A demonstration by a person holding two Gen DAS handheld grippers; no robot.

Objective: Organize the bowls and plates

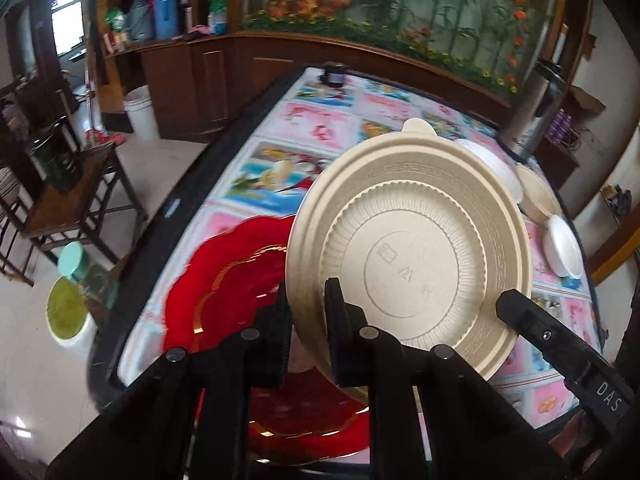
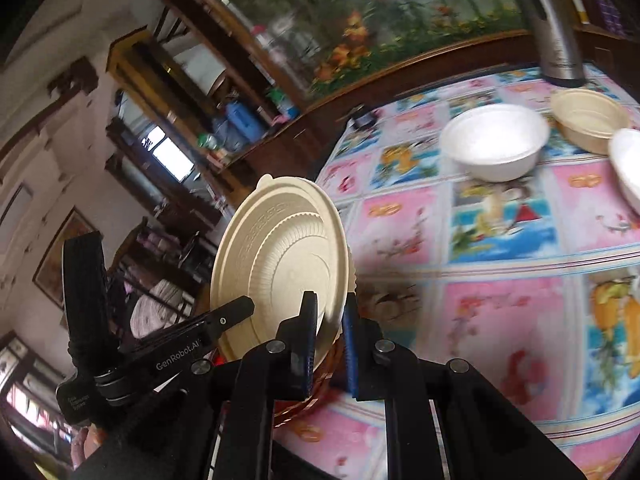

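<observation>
Both grippers pinch the rim of one beige plate (image 1: 412, 256), lifted and tilted above the patterned table (image 1: 280, 128). The left gripper (image 1: 308, 336) and the right gripper (image 2: 328, 344) each have their fingers nearly closed on its edge. Only the left view shows a red plate (image 1: 224, 276) beneath; only the right view shows a white bowl (image 2: 494, 140) and a beige bowl (image 2: 588, 120) clearly.

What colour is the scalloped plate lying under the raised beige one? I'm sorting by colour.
Red with a gold line, the scalloped plate shows best in the left wrist view.
</observation>
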